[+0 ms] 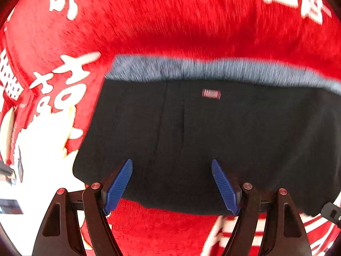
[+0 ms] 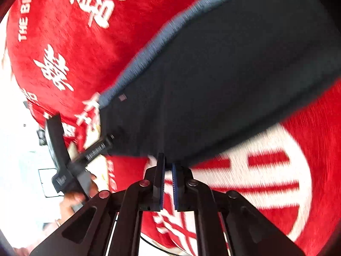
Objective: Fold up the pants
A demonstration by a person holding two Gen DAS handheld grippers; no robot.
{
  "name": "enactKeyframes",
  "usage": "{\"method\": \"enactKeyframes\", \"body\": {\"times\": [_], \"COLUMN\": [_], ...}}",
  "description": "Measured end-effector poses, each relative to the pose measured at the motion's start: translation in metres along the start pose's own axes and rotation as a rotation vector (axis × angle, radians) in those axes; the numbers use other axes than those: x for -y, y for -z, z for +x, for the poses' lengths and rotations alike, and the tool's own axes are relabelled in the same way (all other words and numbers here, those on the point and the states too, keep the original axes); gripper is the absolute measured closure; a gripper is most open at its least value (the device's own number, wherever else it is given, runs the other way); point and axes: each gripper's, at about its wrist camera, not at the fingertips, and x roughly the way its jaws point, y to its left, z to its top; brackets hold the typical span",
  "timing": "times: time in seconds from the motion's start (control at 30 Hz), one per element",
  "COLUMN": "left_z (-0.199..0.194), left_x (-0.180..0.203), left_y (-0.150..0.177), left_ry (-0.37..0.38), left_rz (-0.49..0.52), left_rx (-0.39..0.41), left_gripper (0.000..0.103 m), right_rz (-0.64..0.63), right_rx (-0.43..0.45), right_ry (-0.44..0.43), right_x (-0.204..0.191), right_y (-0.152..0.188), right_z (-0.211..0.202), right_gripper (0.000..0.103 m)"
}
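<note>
Pants (image 1: 234, 138): matt black cloth, grey knit band. Blanket (image 1: 170, 21): fuzzy red plush. Gripper pads (image 1: 118, 183): ribbed blue rubbery plastic.

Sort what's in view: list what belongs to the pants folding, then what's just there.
Belongs to the job:
black pants
left gripper, open over the pants
right gripper, shut at the pants' edge

Just there:
red printed blanket underneath

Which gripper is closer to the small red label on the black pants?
Left. The left gripper hangs open over the pants, with the red label just ahead of it. The right gripper is shut at the pants' near edge, further from the label.
</note>
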Motion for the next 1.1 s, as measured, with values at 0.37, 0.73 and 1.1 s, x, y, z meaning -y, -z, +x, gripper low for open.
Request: {"method": "enactKeyframes", "body": {"times": [0.37,0.73,1.1], "left_z": [-0.018,0.012,-0.014], "left_x": [-0.014,-0.029,-0.022], "left_y": [-0.015,-0.01,-0.013], "left_ry": [0.034,-0.003,0.028], "left_rz": [-0.025,-0.048,-0.099], "left_rx": [0.065,0.053,0.004], "left_gripper": [0.019,0.019,0.016], "right_rz": [-0.198,-0.383,-0.35], "right_rx": [-0.004,0.068,0.027], "right_ry": [0.153,0.412,0.417], "right_x": [-0.015,-0.016,-0.021], "right_y": [0.006,-0.037,-0.031], "right_z": [-0.039,-0.011,-0.027], "right_gripper": [0.085,0.078,0.076]}}
